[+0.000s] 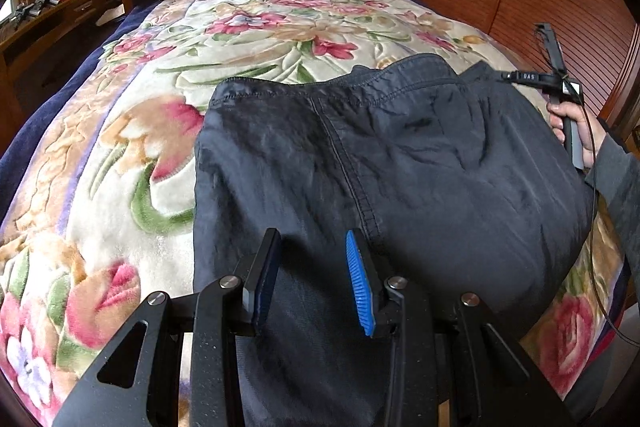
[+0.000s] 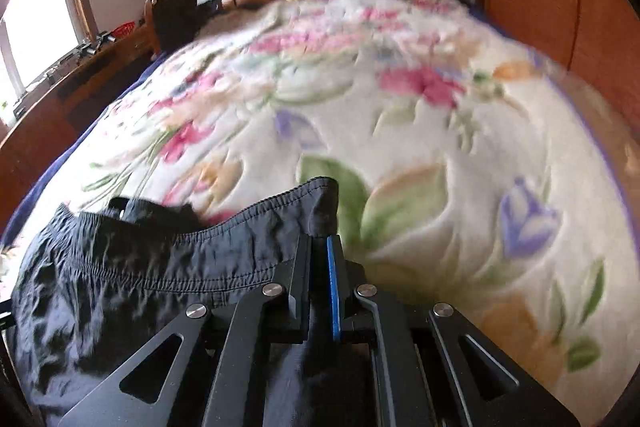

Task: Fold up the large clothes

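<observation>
Soft daylight comes from the window [image 2: 36,27] at ten o'clock, blown out white. My right view smears the floral blanket [image 2: 400,107] with motion blur; both views bend and darken at the edges.

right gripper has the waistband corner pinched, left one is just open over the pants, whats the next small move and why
Probably lower the left gripper onto the black pants and pinch the fabric. Its jaws stand apart with nothing gripped, while the right gripper is shut on the waistband corner; a fold likely needs both ends held.
</observation>
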`<action>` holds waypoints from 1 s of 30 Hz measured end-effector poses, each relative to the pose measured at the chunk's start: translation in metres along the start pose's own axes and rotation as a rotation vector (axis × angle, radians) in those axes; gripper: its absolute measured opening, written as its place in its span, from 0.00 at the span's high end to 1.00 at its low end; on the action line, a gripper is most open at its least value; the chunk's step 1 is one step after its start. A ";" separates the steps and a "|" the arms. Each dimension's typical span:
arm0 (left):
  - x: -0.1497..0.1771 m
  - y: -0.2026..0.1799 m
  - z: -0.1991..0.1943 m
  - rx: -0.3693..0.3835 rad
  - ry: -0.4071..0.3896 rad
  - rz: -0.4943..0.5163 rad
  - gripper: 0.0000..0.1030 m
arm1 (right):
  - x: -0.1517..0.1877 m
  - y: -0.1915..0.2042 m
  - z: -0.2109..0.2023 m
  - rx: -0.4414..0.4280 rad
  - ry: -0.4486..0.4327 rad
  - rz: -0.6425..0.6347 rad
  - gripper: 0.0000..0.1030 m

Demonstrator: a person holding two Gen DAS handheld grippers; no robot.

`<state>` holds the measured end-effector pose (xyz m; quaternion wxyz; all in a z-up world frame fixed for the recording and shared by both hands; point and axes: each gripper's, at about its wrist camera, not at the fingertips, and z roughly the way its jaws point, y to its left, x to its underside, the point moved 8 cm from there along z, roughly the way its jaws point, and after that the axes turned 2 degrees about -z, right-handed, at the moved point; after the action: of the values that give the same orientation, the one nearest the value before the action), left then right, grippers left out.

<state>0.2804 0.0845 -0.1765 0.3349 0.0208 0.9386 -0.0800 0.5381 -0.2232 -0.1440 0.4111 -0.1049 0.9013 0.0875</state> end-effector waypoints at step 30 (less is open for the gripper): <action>0.021 0.014 -0.034 -0.019 -0.034 -0.012 0.66 | 0.052 0.213 0.012 -0.147 0.182 -0.340 0.51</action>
<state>0.2441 0.1032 -0.1661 0.3507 0.0105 0.9336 -0.0733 0.4578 -0.0217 -0.1757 0.3282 -0.2925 0.8952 0.0727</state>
